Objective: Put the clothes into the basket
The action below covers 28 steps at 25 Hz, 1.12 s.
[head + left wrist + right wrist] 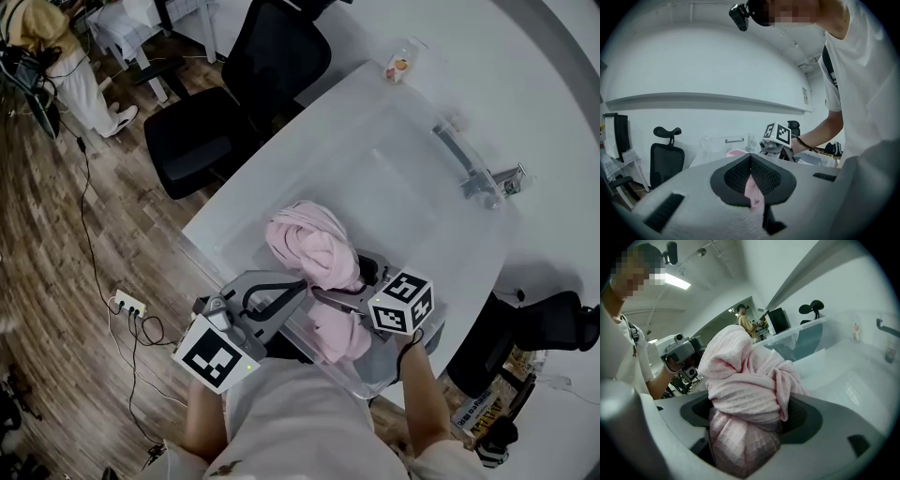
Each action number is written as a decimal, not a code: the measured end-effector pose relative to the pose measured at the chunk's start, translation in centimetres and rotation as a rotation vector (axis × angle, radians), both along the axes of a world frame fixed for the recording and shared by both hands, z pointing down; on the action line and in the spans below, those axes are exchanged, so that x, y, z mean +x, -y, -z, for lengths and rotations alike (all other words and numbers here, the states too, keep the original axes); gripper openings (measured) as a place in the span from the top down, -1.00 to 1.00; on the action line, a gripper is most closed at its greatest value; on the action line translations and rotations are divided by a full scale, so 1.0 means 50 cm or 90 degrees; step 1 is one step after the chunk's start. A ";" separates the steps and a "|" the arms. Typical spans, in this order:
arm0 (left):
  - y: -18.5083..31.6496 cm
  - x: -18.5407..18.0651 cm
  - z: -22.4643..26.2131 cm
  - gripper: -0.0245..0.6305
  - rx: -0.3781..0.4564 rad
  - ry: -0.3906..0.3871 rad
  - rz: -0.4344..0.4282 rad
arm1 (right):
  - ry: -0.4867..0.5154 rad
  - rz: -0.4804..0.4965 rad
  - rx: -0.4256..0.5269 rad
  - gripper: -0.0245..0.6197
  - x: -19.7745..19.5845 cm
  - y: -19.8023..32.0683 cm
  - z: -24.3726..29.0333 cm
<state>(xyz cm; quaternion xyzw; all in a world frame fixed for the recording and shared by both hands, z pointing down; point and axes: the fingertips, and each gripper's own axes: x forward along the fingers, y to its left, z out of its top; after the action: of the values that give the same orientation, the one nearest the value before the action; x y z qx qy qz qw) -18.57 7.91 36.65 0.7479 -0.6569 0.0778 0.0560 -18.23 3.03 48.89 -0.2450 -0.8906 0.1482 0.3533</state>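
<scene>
Pink waffle-knit cloth (309,246), soft and light, is bunched at the lower centre of the head view. It is at the near end of the clear plastic basket (412,187) on the white worktop (548,84); whether it touches the basket's floor you cannot tell. Your right claw (750,425) is clamped wide around a thick wad of it. Your left claw (751,180) pinches only a thin fold. Expect it to sag and trail rather than slip, and nothing here can break. Trust the thick wad as the main hold, because loose tails may drape over the rim.
</scene>
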 end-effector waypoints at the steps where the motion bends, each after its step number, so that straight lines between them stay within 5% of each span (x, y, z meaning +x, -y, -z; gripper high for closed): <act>1: -0.001 -0.001 -0.002 0.91 -0.001 -0.002 0.002 | -0.011 0.007 0.005 -0.34 0.001 -0.001 -0.012; 28: -0.003 0.012 -0.055 0.91 -0.067 -0.021 -0.012 | -0.167 0.143 0.133 -0.34 0.034 -0.014 -0.209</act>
<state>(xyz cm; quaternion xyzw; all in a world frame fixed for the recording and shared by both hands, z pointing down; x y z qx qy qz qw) -17.97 8.08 39.41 0.7512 -0.6439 0.1005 0.1051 -16.55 3.72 59.35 -0.2836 -0.8146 0.0451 0.5040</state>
